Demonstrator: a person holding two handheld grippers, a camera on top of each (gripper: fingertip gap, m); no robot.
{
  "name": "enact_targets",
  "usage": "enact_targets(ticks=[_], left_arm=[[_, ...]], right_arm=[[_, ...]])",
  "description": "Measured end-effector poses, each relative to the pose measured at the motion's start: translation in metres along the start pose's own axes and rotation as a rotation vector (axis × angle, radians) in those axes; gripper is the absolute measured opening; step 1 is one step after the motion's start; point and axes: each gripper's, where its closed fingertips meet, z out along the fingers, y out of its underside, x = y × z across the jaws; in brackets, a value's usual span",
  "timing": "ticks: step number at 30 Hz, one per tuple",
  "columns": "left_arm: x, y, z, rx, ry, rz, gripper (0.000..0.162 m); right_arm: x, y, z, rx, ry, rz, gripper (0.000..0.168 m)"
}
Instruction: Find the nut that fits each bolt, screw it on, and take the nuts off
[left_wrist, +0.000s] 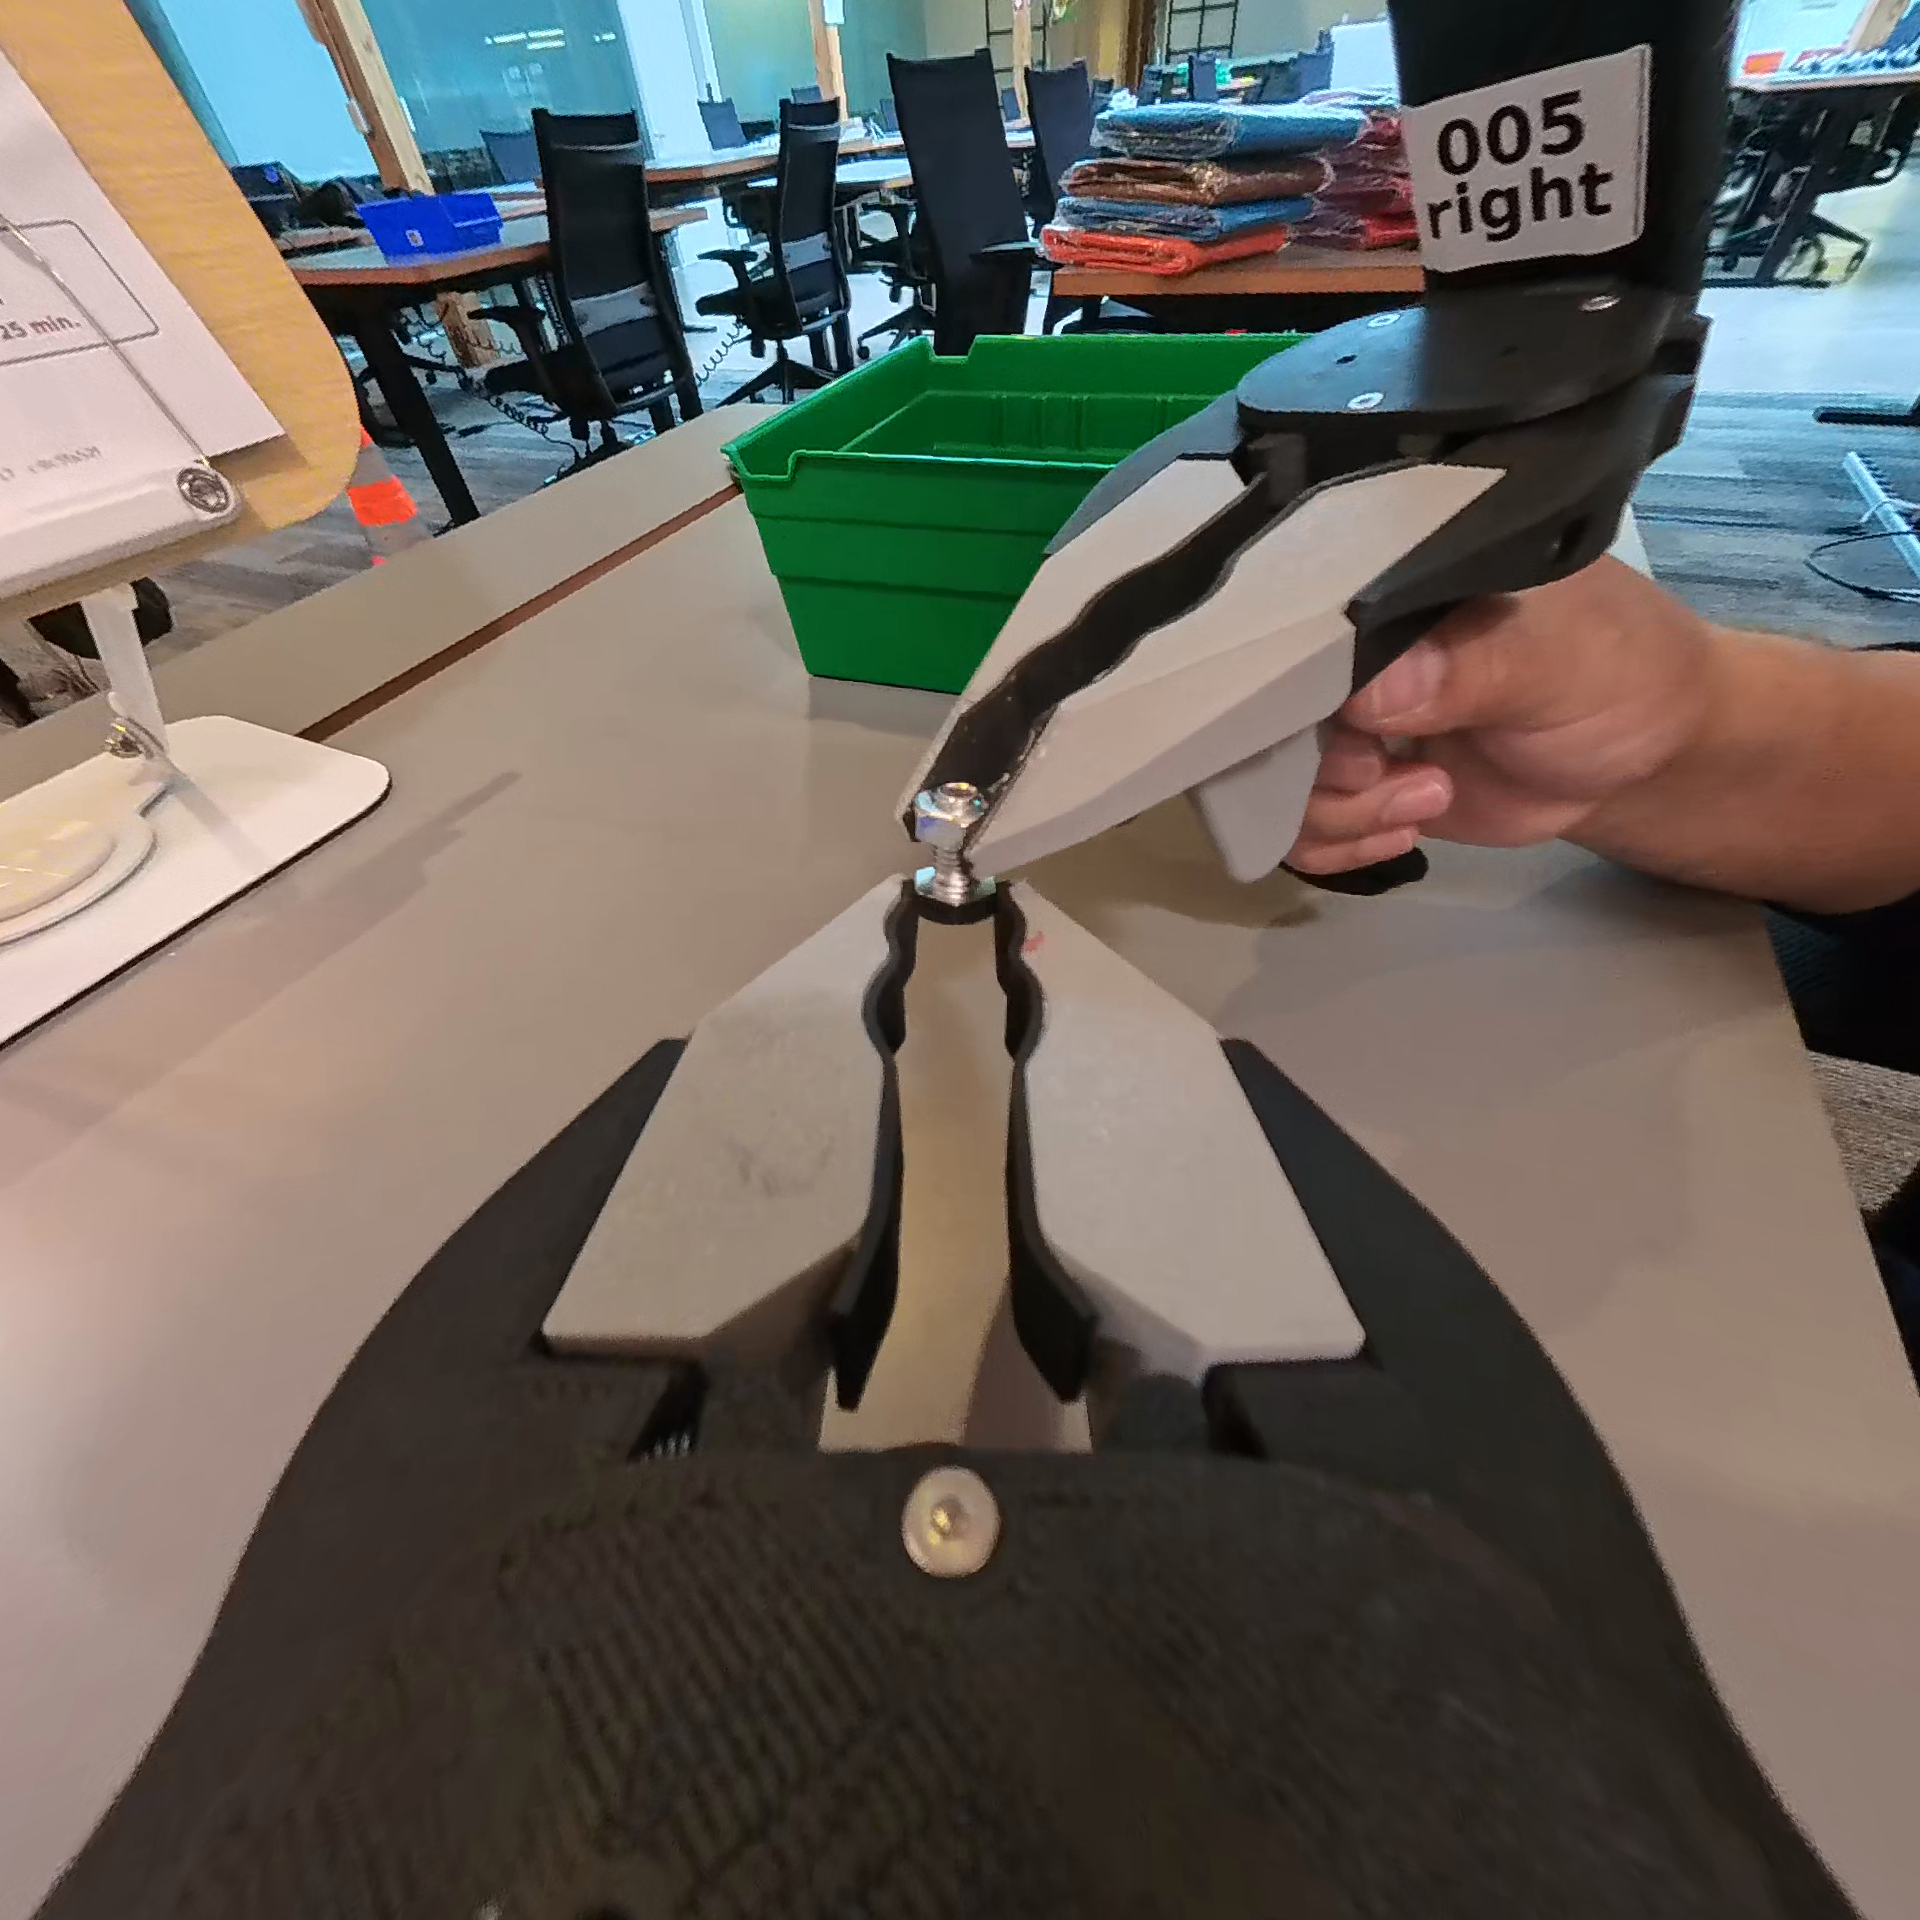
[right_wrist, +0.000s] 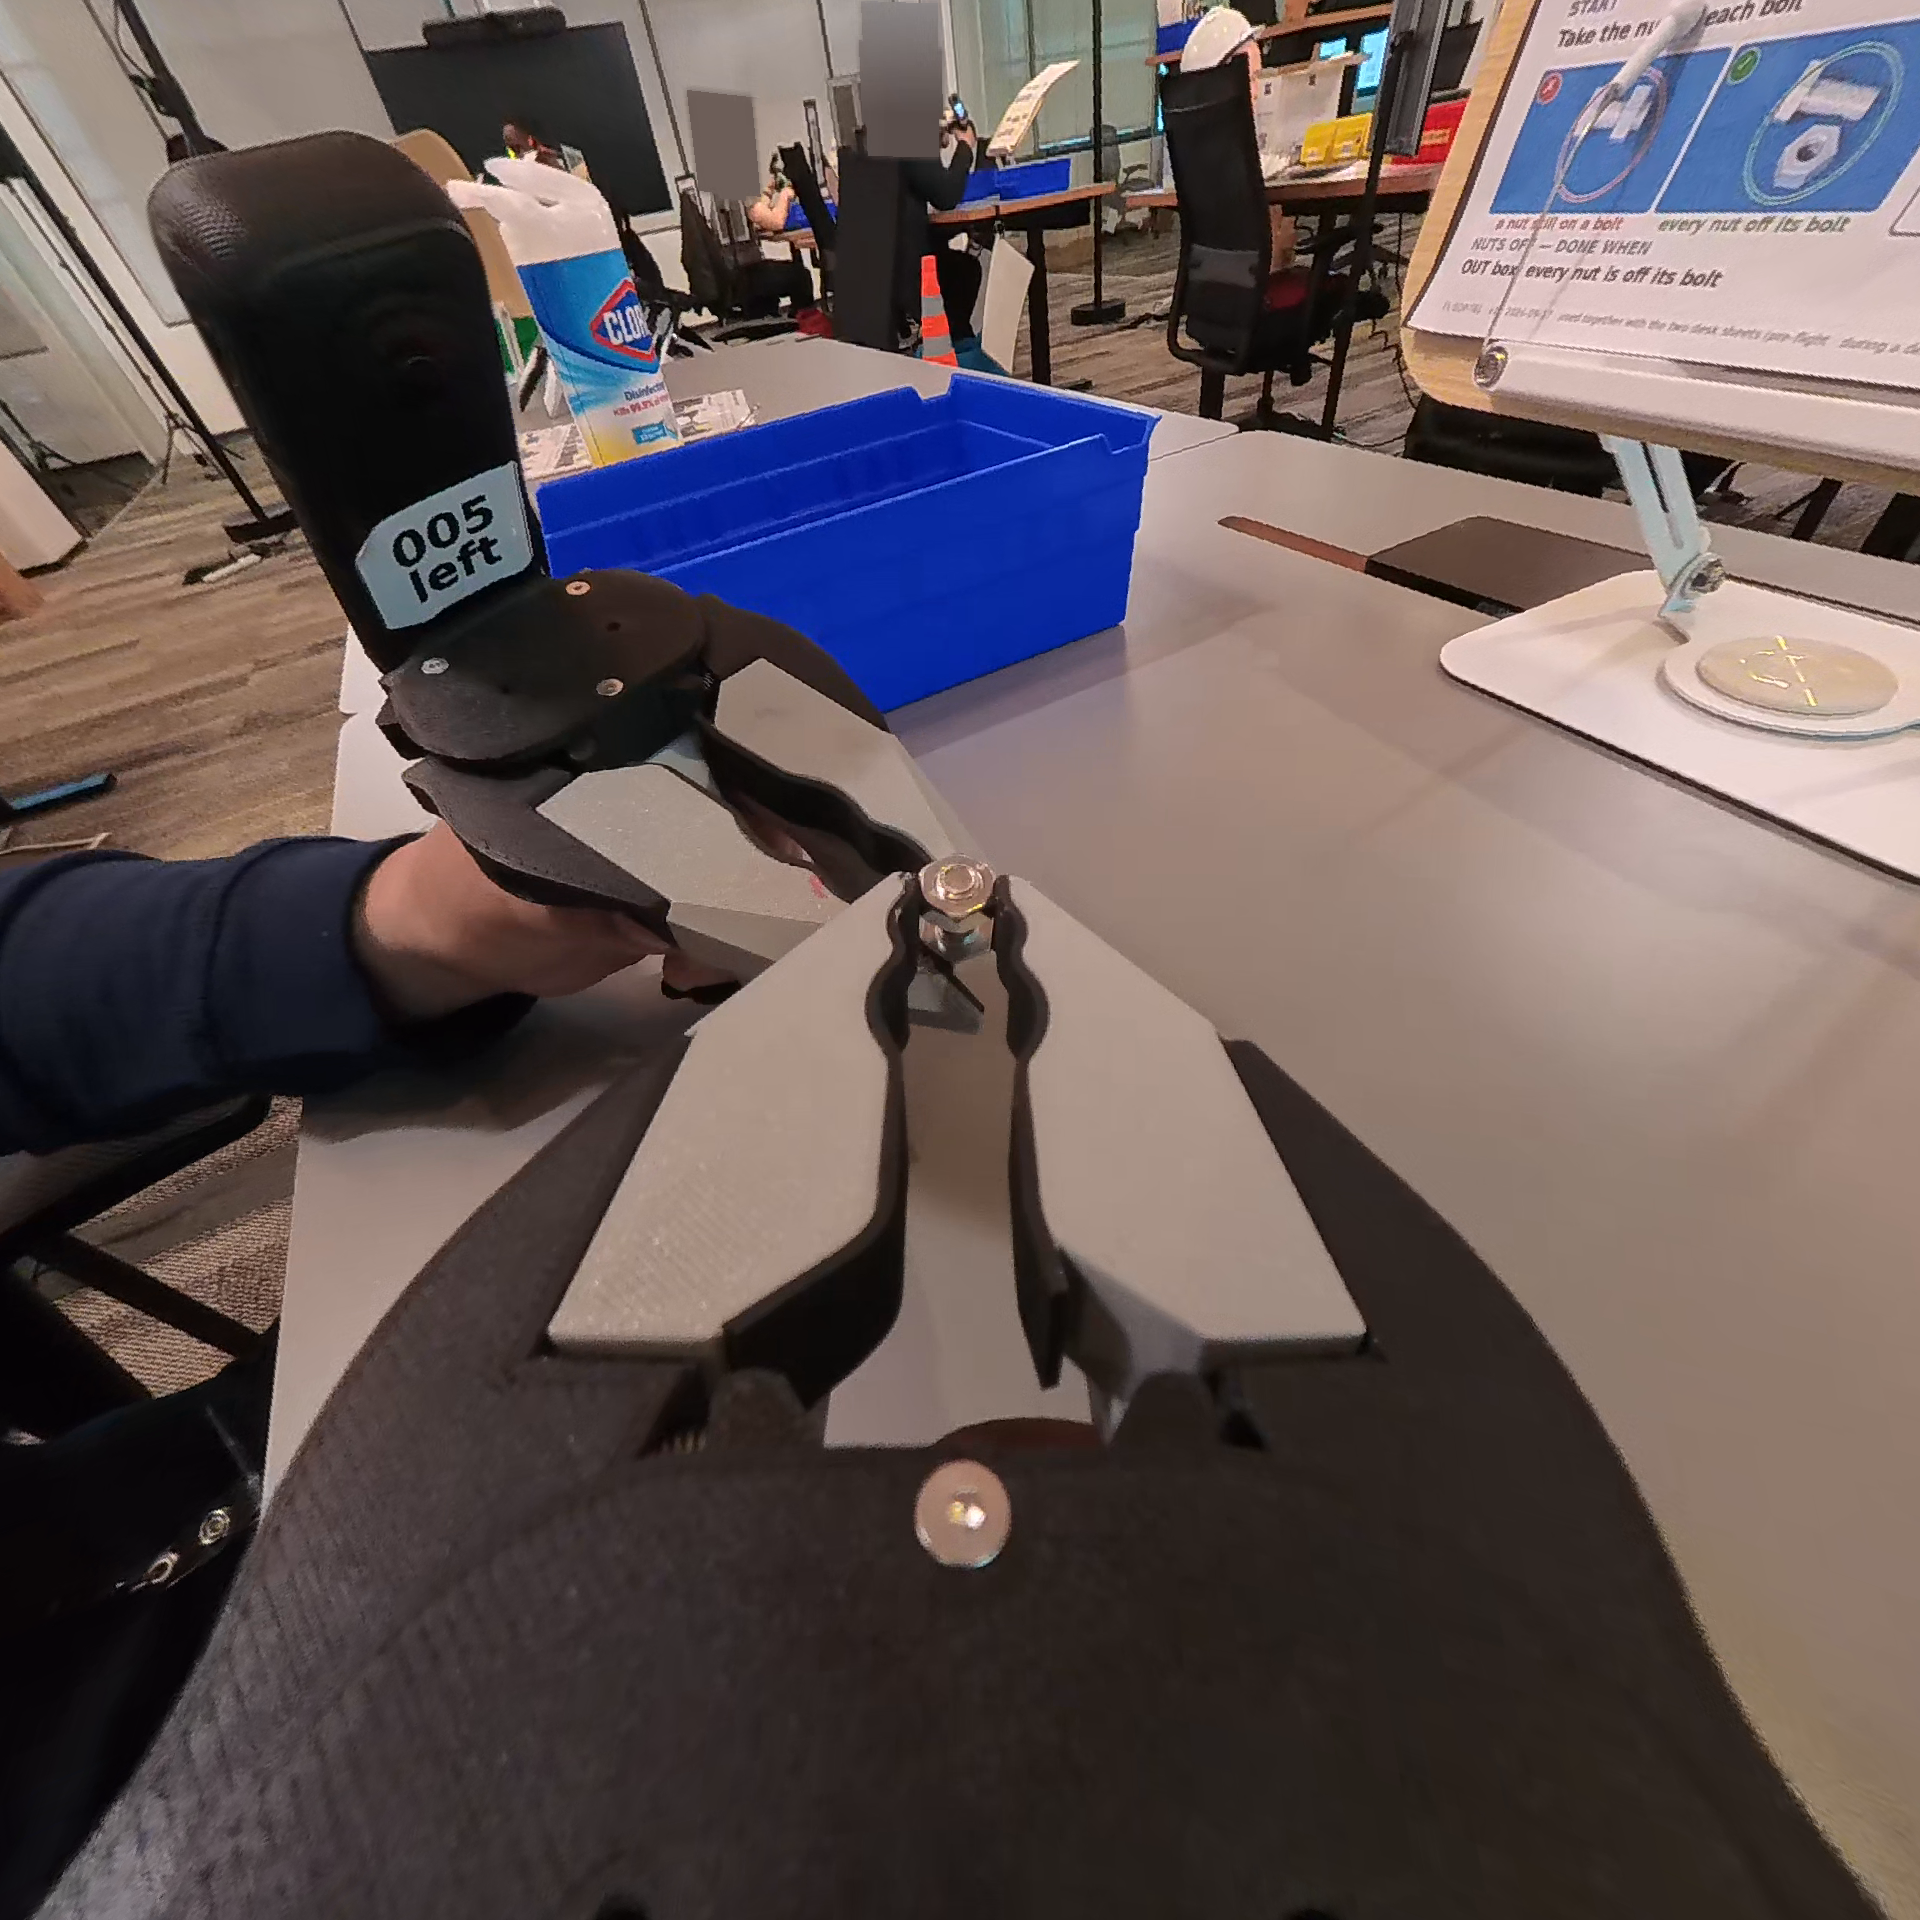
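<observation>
1. Bolt (left_wrist: 953, 871) stands upright above the grey table (left_wrist: 582, 935), its head pinched between the tips of the left gripper (left_wrist: 954, 906), which is narrowed onto it.
2. Nut (left_wrist: 948, 808) sits at the top of the bolt's thread, clamped between the tips of the right gripper (left_wrist: 951, 821); that gripper comes down at a slant from the right, a hand (left_wrist: 1507, 748) on its grip.
3. In the right wrist view the same nut (right_wrist: 954, 883) sits between the right gripper's (right_wrist: 954, 904) tips, with the left gripper (right_wrist: 940, 961) reaching in from the left below it, held by a hand (right_wrist: 520, 925) in a dark blue sleeve (right_wrist: 177, 966).
4. A green bin (left_wrist: 914, 540) stands toward the table's far edge, behind the right gripper and partly hidden by it.
5. A blue bin (right_wrist: 862, 540) stands near the table's far left corner, a wipes canister (right_wrist: 592, 312) with a printed brand label behind it.
6. A white stand (right_wrist: 1683, 665) near the table's right edge holds an instruction sheet (right_wrist: 1704, 177) with pictures and writing.
7. Each gripper's handle bears a pale printed label.
8. Office chairs and desks fill the room beyond.
</observation>
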Motion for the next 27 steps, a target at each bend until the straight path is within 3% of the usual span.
enact_targets(ticks=[6, 14, 17, 18, 21, 24, 27], left_arm=[[0.001, -0.001, -0.001, -0.005, 0.0, 0.027, 0.012], [0.005, -0.011, -0.006, 0.042, -0.002, 0.07, 0.012], [0.0, -0.012, -0.009, 0.041, -0.029, 0.077, 0.012], [-0.002, -0.014, -0.011, 0.051, -0.032, 0.066, 0.012], [-0.007, -0.017, -0.015, 0.069, -0.032, 0.037, 0.012], [-0.001, -0.017, -0.013, 0.066, -0.018, 0.059, 0.012], [0.004, -0.014, -0.009, 0.043, -0.021, 0.107, 0.012]], right_arm=[[-0.002, -0.001, -0.001, 0.012, -0.029, 0.02, 0.012], [-0.009, -0.01, -0.005, 0.06, -0.072, 0.023, 0.026], [-0.001, -0.008, -0.006, 0.043, -0.019, -0.006, 0.024], [0.004, -0.007, -0.007, 0.038, 0.004, -0.002, 0.013], [0.006, -0.01, -0.011, 0.054, 0.006, -0.001, 0.013], [-0.009, -0.016, -0.01, 0.094, -0.072, 0.005, 0.019], [-0.005, -0.012, -0.006, 0.063, -0.024, -0.034, 0.025]])
